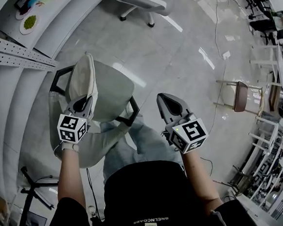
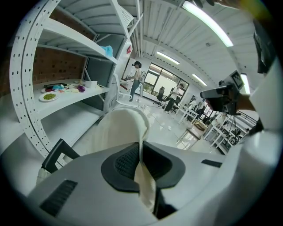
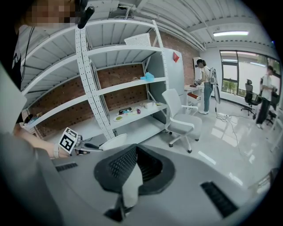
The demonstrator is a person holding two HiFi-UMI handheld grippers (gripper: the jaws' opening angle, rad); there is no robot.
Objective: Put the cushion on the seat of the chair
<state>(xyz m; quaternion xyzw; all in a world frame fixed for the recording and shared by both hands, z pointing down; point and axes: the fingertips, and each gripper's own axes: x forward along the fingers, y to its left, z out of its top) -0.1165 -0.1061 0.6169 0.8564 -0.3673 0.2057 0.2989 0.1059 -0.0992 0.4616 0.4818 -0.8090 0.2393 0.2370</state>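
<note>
A cream cushion [image 1: 82,75] stands on edge above the pale seat of the chair [image 1: 114,90], which has black armrests. My left gripper [image 1: 82,104] is shut on the cushion's near edge. In the left gripper view the cream fabric [image 2: 126,128] is pinched between the black pads and rises beyond the gripper [image 2: 141,152]. My right gripper [image 1: 164,99] hovers to the right of the chair, apart from the cushion, its fingers together and nothing held. In the right gripper view the gripper [image 3: 134,152] points past the cushion [image 3: 112,142], which shows at the left.
A white metal shelf rack [image 1: 10,52] with plates of food [image 1: 29,22] runs along the left. A white office chair [image 1: 142,0] stands farther off on the glossy floor, and a small brown-topped stool [image 1: 240,96] stands at the right. My legs [image 1: 138,139] are just behind the chair.
</note>
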